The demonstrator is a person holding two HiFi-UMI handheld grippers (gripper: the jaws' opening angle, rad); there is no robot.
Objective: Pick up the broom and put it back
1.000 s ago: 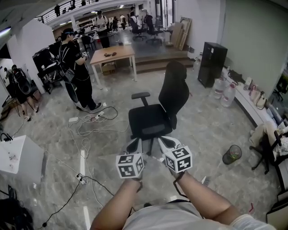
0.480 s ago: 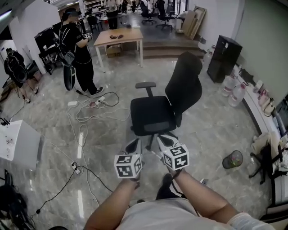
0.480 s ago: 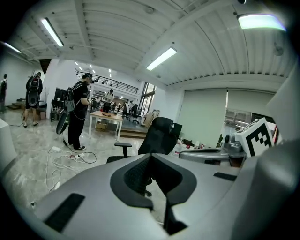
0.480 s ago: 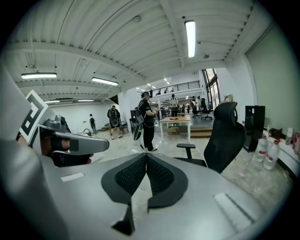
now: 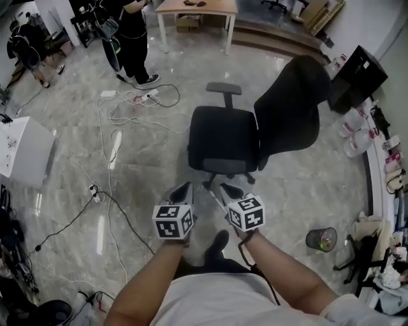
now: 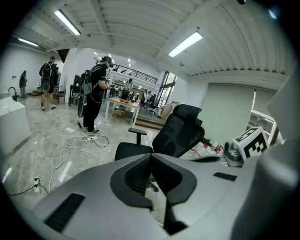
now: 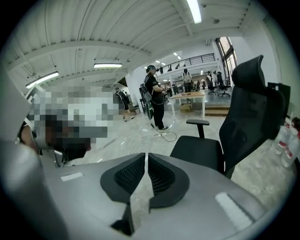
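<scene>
No broom shows in any view. Both grippers are held side by side in front of the person, low over the marble floor, pointing at a black office chair [image 5: 223,137]. The left gripper [image 5: 180,191] has its pads together with nothing between them; its own view shows the chair [image 6: 173,136] just ahead. My right gripper [image 5: 229,190] is beside it, its jaws opening: a thin slit of floor shows between the pads [image 7: 161,178], and nothing is held. The chair [image 7: 234,131] fills the right of that view.
Loose cables and a power strip [image 5: 127,105] trail over the floor at left. A person [image 5: 131,38] stands by a wooden table [image 5: 197,7] at the back. A white cabinet [image 5: 22,149] is at left, a mesh bin [image 5: 320,239] at right, a black cabinet [image 5: 357,79] far right.
The head view has tipped down and moved toward the chair, which now looms larger. Both grippers have come down together, still side by side.
</scene>
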